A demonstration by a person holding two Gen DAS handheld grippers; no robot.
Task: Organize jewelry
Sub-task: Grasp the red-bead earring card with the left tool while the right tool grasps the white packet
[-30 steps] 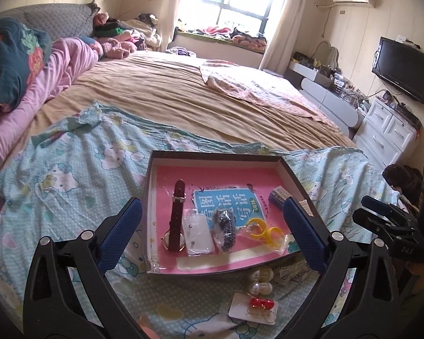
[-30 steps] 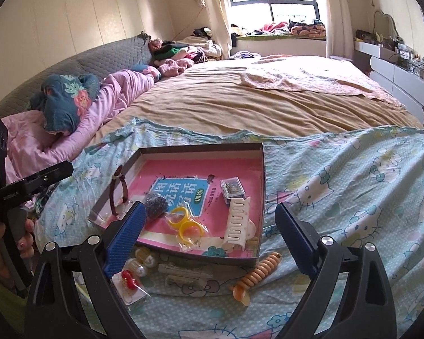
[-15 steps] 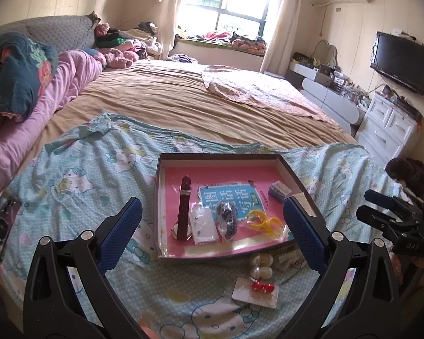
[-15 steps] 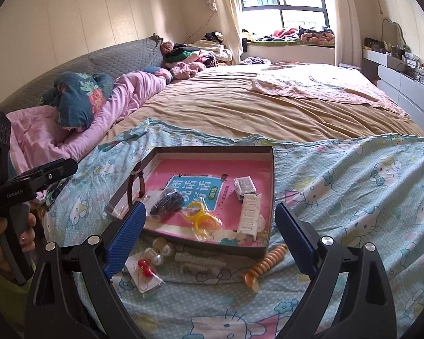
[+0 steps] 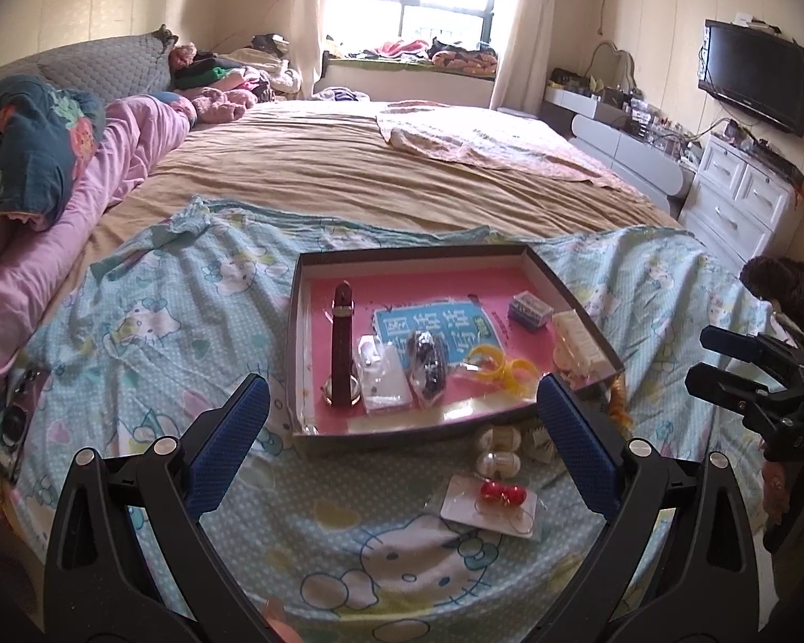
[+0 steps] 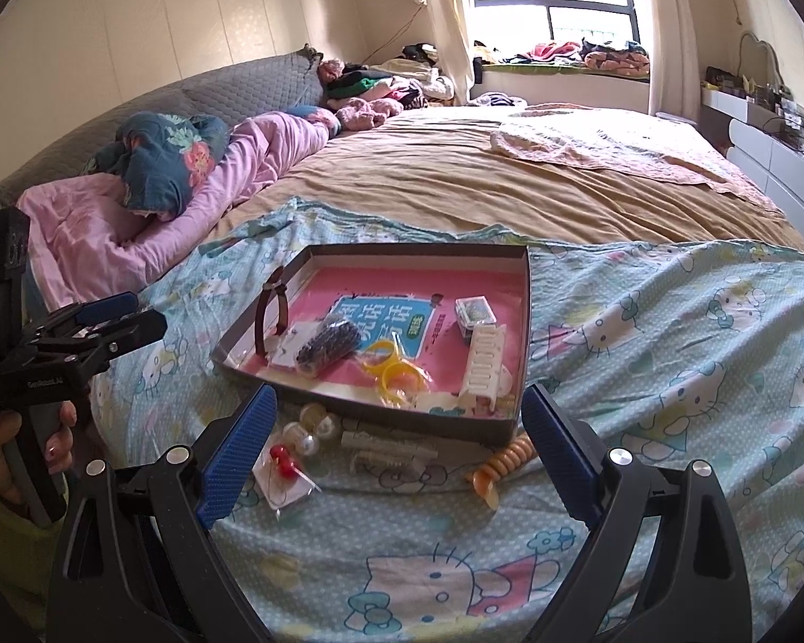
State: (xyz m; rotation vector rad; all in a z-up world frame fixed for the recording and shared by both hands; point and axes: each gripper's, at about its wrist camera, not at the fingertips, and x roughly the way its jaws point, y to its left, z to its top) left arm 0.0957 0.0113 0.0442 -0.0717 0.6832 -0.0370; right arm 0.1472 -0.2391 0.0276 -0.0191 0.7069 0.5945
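Both my grippers, left [image 5: 402,434] and right [image 6: 396,436], are hanging released; risking nudging loose earrings [image 6: 284,461] at the tray's [image 6: 369,420] near edge.

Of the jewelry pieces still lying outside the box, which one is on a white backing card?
The red bead earrings, left of the others in the right wrist view. The pearl-like balls and the orange spiral hair tie lie bare on the sheet beside the box.
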